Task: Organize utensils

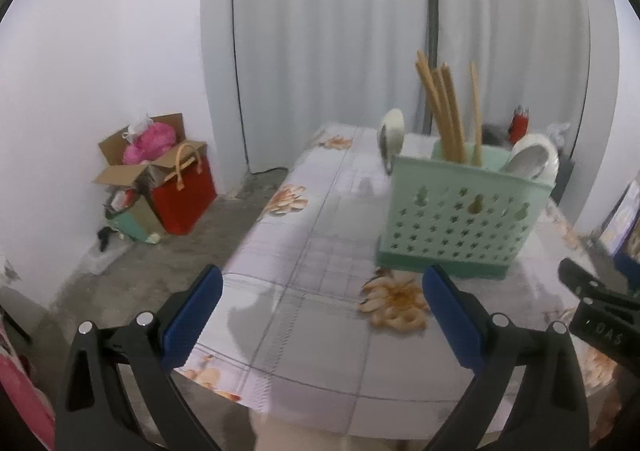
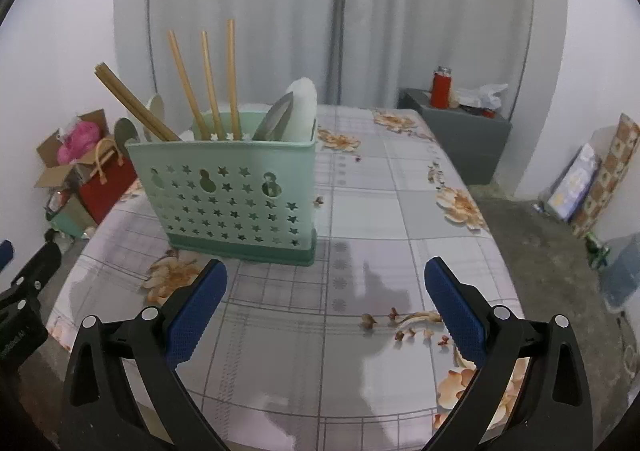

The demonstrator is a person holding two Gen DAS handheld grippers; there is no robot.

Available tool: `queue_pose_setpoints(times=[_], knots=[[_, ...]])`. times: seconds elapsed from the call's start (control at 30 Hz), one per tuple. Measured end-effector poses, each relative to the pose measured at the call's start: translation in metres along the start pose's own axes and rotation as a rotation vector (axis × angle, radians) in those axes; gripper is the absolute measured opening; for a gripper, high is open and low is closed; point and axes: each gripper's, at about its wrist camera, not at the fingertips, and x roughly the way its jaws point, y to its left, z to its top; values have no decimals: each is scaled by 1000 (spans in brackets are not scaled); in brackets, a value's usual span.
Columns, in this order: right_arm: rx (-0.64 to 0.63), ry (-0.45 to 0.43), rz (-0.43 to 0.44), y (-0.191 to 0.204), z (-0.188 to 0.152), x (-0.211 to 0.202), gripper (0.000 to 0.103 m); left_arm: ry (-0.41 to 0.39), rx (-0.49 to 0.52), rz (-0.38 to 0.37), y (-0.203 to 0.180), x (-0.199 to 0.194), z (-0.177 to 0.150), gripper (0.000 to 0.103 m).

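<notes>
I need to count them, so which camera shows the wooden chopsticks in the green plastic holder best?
Right wrist: the wooden chopsticks fan apart above the green plastic holder. In the left wrist view the chopsticks bunch together and blur.

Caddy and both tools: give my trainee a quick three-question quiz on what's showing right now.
1. True or false: the left tool grips a chopstick.
2. The chopsticks stand: A) in the green caddy B) flat on the table C) in the right tool.
3. What colour is the bottle on the grey cabinet?

Key: 1 false, both tools are open and empty. 2 A. 3 red.
</notes>
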Motion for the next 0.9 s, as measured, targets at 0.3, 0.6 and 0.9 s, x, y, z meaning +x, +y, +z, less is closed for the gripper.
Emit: queue_pose_setpoints(times=[0.3,0.6,0.9], knots=[[-17,-2,-16,4,-1,0,95,1,18,37,-2,0,-2,98],[-4,-15,-28,2,-2,-2,95,24,10,55,-1,3,-3,98],[5,-10,-29,1,-2,-2,95,51,-19,40,2,7,-5,98]])
